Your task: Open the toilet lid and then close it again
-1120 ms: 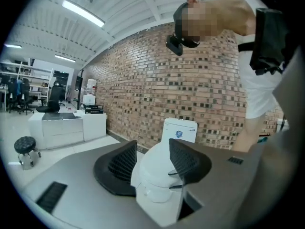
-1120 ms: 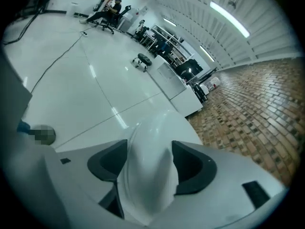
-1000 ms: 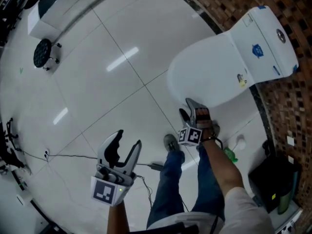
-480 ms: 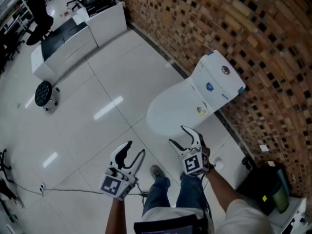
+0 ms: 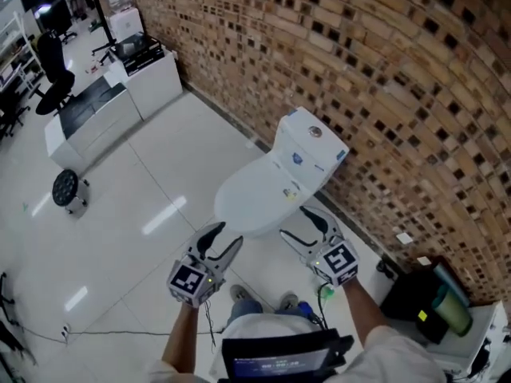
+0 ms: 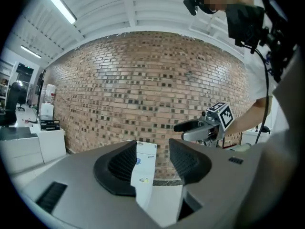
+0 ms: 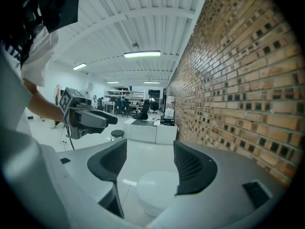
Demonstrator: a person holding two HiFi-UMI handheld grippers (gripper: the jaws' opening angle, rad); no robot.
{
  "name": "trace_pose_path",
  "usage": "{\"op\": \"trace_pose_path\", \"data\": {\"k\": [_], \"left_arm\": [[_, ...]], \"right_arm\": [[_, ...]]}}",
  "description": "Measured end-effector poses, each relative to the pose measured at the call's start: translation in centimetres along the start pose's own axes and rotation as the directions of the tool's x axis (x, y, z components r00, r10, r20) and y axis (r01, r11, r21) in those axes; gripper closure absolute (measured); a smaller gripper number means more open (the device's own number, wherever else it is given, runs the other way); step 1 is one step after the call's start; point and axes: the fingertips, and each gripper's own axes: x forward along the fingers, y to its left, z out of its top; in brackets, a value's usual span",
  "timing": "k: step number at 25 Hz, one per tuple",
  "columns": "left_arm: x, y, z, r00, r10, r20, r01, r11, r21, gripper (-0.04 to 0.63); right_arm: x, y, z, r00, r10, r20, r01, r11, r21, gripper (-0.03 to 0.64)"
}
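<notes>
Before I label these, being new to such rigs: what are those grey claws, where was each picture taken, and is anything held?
A person holds a two-fingered tool in each hand: left gripper, right gripper. One camera sits on the person's head, looking down; one rides on each gripper, looking along its fingers. A white toilet, lid shut, stands on the floor by a brick wall. Both grippers are open, holding nothing.
</notes>
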Motion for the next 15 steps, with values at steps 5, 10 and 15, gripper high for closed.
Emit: {"op": "trace_pose_path", "data": {"k": [5,10,15], "left_arm": [[1.3,-3.7,1.6,1.000,-0.011,0.026,0.012,1.000,-0.014,0.387],[2.4,-5.5,3.8,0.999,-0.020,0.050,0.021,1.000,-0.007,0.388],[3.2,-5.8,4.7,0.999,0.035,0.028,-0.035,0.999,0.000,0.393]], "right_arm": [[-4.4,-0.2,-1.4,1.000,0.007,-0.009,-0.007,0.999,0.035,0.301],[-6.9,-0.5,-1.0,1.000,0.004,0.014,-0.004,0.999,0.039,0.301],[-8.2,-0.8,-1.1,1.000,0.003,0.024,-0.004,0.999,0.039,0.301]]}}
